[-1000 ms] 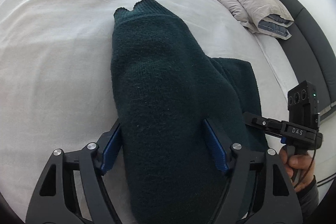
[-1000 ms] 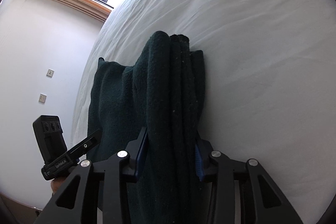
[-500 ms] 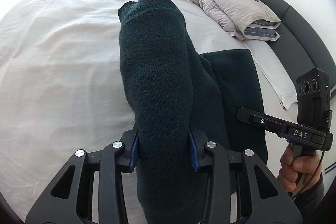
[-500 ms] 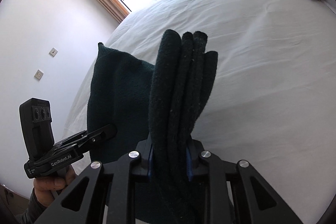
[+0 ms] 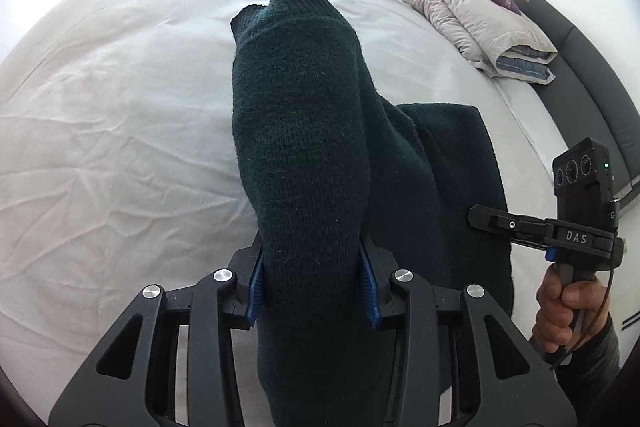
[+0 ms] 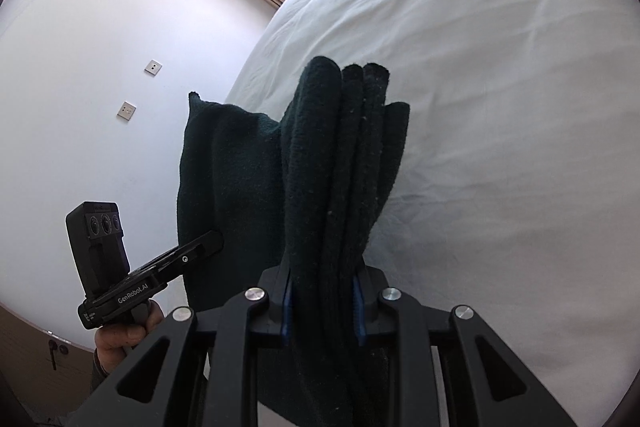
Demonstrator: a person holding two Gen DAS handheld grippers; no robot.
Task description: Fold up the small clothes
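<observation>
Both tongs, left tongs (image 5: 312, 283) and right tongs (image 6: 322, 301), are gripping one dark green knit garment (image 5: 304, 147), its long axis stretching forward over the white bed (image 5: 120, 107).

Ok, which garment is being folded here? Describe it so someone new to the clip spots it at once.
Start at the wide white bed filling both views. Hanging over it is a dark green knit garment, pinched at two spots by the left tongs and the right tongs. It is the only dark fabric here; the bedding pile by the headboard is pale grey, purple and mustard.
</observation>
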